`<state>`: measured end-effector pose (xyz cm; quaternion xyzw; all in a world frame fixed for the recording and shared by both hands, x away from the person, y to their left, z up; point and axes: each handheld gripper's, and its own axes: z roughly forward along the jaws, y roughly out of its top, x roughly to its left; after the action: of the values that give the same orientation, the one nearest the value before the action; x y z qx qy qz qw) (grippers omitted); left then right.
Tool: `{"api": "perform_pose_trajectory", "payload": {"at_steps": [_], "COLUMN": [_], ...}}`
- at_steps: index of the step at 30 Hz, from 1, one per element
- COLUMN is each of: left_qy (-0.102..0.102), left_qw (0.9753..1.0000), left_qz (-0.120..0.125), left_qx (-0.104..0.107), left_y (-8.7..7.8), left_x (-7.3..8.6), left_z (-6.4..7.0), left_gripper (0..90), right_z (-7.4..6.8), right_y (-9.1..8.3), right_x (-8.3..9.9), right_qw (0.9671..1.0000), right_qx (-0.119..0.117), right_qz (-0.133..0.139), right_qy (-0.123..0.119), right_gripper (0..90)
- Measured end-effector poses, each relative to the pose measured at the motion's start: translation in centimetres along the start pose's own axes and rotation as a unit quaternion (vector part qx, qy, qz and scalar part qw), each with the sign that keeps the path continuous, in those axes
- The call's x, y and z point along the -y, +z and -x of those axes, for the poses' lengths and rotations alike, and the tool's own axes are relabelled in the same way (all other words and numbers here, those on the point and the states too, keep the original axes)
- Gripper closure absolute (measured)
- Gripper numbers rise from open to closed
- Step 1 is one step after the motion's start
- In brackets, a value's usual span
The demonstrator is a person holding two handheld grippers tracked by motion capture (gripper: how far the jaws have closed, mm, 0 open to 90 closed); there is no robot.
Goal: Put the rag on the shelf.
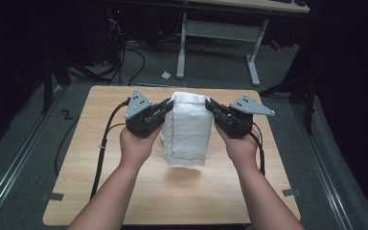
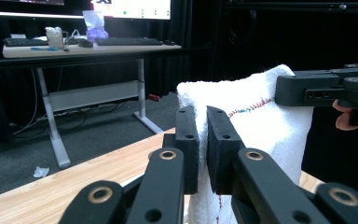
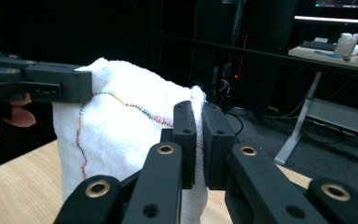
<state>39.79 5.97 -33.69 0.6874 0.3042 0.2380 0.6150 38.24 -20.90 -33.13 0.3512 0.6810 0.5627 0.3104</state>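
Note:
A white towel [image 1: 187,129] with a coloured stitched border hangs folded above the middle of the wooden table [image 1: 100,191], its lower edge off the surface. My left gripper [image 1: 169,106] is shut on the towel's upper left corner, and my right gripper [image 1: 210,105] is shut on its upper right corner. In the left gripper view my jaws pinch the towel [image 2: 261,121] edge, with the other gripper [image 2: 326,88] holding the far corner. In the right gripper view the towel [image 3: 121,135] edge sits between my closed jaws, and the other gripper [image 3: 37,84] clamps the far side.
A white-legged desk [image 1: 220,33] stands beyond the table, with keyboards and a cup [image 2: 54,37] on top. Cables [image 1: 124,62] trail over the grey floor at the back left. Dark curtains surround the area.

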Motion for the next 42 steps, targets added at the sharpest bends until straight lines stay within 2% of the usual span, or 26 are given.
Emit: {"api": "perform_pose_trajectory", "payload": {"at_steps": [3, 6, 11, 13, 14, 15, 16, 23, 24, 30, 31, 35, 39, 42], "left_qy": [0.008, 0.009, 0.008, 0.004, -0.007, -0.007, -0.017, -0.016, -0.021, -0.031, -0.031, -0.028, -0.051, -0.048], "left_qw": [1.0000, 0.9999, 0.9998, 0.9998, 0.9997, 0.9997, 0.9996, 0.9994, 0.9993, 0.9987, 0.9984, 0.9980, 0.9972, 0.9969], "left_qz": [0.001, 0.002, 0.002, 0.001, 0.000, 0.000, -0.004, -0.009, -0.012, -0.020, -0.024, -0.034, -0.036, -0.041], "left_qx": [-0.005, -0.009, -0.019, -0.020, -0.021, -0.021, -0.023, -0.029, -0.030, -0.036, -0.040, -0.046, -0.041, -0.048], "left_y": [0.3, 0.5, 1.8, 2.1, 2.7, 2.7, 3.3, 4.7, 5.1, 6.5, 7.2, 8.1, 8.9, 9.5], "left_x": [-0.8, -1.3, -2.6, -2.8, -3.1, -3.1, -3.3, -3.3, -3.3, -3.5, -3.6, -3.6, -3.1, -2.7], "left_z": [-0.2, -0.4, -1.4, -1.7, -2.3, -2.3, -2.8, -4.1, -4.6, -5.9, -6.4, -7.1, -8.2, -8.5], "left_gripper": [84.4, 84.4, 84.4, 84.4, 84.4, 84.4, 84.4, 84.4, 84.4, 84.4, 84.4, 84.4, 84.2, 84.2], "right_z": [0.3, 0.5, 1.3, 1.5, 1.9, 1.9, 2.2, 3.6, 4.0, 4.8, 5.3, 5.9, 6.7, 6.9], "right_y": [0.1, 0.4, 1.6, 1.9, 2.5, 2.5, 3.1, 5.0, 5.6, 7.4, 8.2, 9.0, 10.1, 10.5], "right_x": [-0.7, -1.2, -2.7, -2.9, -3.3, -3.3, -3.5, -3.6, -3.7, -3.8, -3.8, -3.7, -3.2, -3.0], "right_qw": [1.0000, 1.0000, 0.9999, 0.9999, 0.9998, 0.9998, 0.9998, 0.9996, 0.9995, 0.9993, 0.9990, 0.9989, 0.9986, 0.9985], "right_qx": [0.001, 0.003, 0.010, 0.012, 0.014, 0.014, 0.017, 0.016, 0.013, 0.020, 0.020, 0.016, 0.014, 0.014], "right_qz": [0.005, 0.007, 0.005, 0.006, 0.004, 0.004, 0.003, 0.000, -0.005, -0.017, -0.022, -0.022, -0.027, -0.031], "right_qy": [0.008, 0.005, 0.008, 0.007, 0.010, 0.010, 0.009, 0.025, 0.027, 0.026, 0.033, 0.037, 0.043, 0.042], "right_gripper": [86.2, 86.1, 86.1, 86.1, 86.1, 86.1, 86.1, 86.1, 86.1, 86.0, 86.0, 86.0, 85.9, 85.9]}}
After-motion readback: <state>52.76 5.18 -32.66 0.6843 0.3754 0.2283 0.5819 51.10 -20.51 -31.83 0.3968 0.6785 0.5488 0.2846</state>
